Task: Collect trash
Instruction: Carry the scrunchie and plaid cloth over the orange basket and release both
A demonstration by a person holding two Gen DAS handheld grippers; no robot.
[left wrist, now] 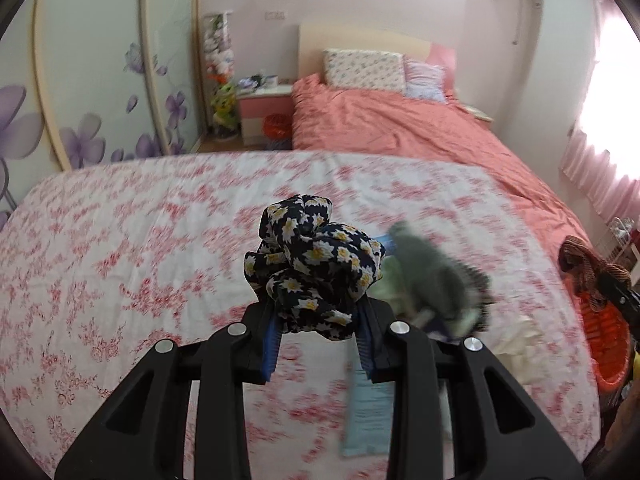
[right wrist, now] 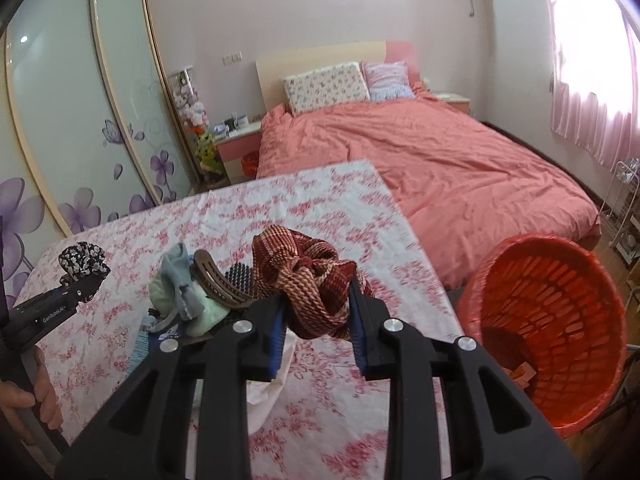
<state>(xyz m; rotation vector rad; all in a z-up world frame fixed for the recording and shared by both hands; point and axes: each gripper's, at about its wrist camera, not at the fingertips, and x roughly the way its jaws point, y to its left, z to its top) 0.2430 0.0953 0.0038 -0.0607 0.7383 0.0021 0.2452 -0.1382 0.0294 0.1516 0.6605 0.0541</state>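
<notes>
Two scrunchies are being carried: right hand-held gripper [right wrist: 318, 314] clenching the red woven scrunchie [right wrist: 310, 280] above the tabletop [right wrist: 360, 216], orange basket [right wrist: 548, 320] lying at its three o'clock, nearer; left hand-held gripper [left wrist: 316, 322] gripping the daisy scrunchie [left wrist: 312, 264].

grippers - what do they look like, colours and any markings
Both the left gripper and the right gripper are matte black plastic linkages with silver round rivets and blue ribbed finger pads. The left one's side carries small white lettering, seen from the right wrist.

Black left gripper [left wrist: 316, 332], blue-padded jaws, silver screws.
</notes>
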